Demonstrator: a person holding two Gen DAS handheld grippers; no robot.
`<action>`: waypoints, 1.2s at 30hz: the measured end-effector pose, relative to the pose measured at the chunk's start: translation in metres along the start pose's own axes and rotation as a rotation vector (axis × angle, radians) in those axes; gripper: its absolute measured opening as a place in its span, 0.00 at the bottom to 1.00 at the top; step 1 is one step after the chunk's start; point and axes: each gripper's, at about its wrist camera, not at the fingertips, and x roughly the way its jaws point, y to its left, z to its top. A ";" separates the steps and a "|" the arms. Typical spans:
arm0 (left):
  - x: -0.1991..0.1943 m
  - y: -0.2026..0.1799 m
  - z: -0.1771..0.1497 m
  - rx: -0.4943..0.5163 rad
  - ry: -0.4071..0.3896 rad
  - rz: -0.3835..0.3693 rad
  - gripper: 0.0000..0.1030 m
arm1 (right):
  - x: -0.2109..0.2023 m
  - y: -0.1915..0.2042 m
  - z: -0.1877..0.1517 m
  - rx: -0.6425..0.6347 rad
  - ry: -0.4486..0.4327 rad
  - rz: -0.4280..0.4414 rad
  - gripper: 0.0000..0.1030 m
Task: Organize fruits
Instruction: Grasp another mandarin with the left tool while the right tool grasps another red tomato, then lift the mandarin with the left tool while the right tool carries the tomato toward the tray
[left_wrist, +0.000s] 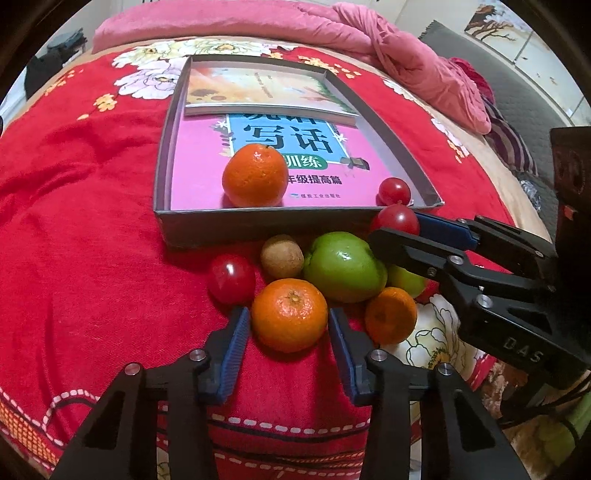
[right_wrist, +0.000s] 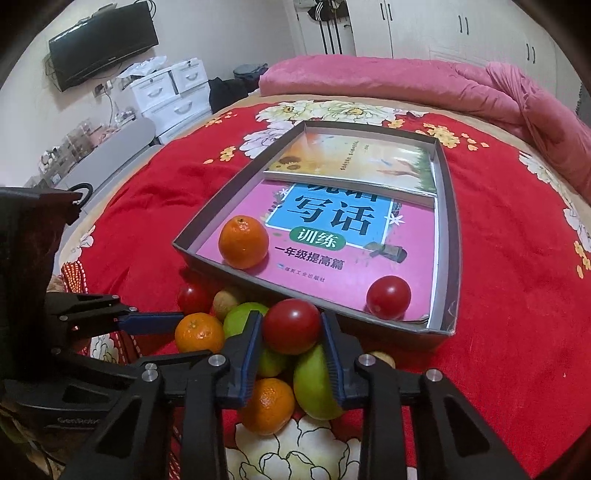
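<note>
A grey cardboard box (left_wrist: 162, 173) lined with books lies on the red bedspread. Inside it sit an orange (left_wrist: 255, 175) and a small tomato (left_wrist: 394, 190). Before the box lies a pile of fruit: a tomato (left_wrist: 231, 278), a brown kiwi (left_wrist: 282, 256), a green apple (left_wrist: 343, 266) and a mandarin (left_wrist: 390, 314). My left gripper (left_wrist: 288, 315) has its blue pads against both sides of a front orange (right_wrist: 199, 332). My right gripper (right_wrist: 291, 319) is shut on a red tomato (right_wrist: 291, 326) atop the pile, also seen from the left wrist as the gripped tomato (left_wrist: 395, 219).
A rolled pink quilt (left_wrist: 406, 55) lies along the far and right side of the bed. Beyond the bed's left edge stand white drawers (right_wrist: 170, 92) and a wall television (right_wrist: 103, 44). Another green fruit (right_wrist: 314, 380) and a mandarin (right_wrist: 267, 406) lie under my right gripper.
</note>
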 end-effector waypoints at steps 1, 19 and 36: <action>0.001 0.000 0.000 0.000 -0.001 0.000 0.43 | -0.002 0.000 0.000 -0.001 -0.006 0.004 0.31; -0.013 0.002 -0.002 -0.004 -0.022 -0.023 0.43 | -0.026 0.007 -0.004 -0.042 -0.090 0.028 0.31; -0.048 -0.003 0.009 0.010 -0.134 -0.010 0.42 | -0.040 0.001 -0.002 -0.047 -0.145 0.007 0.31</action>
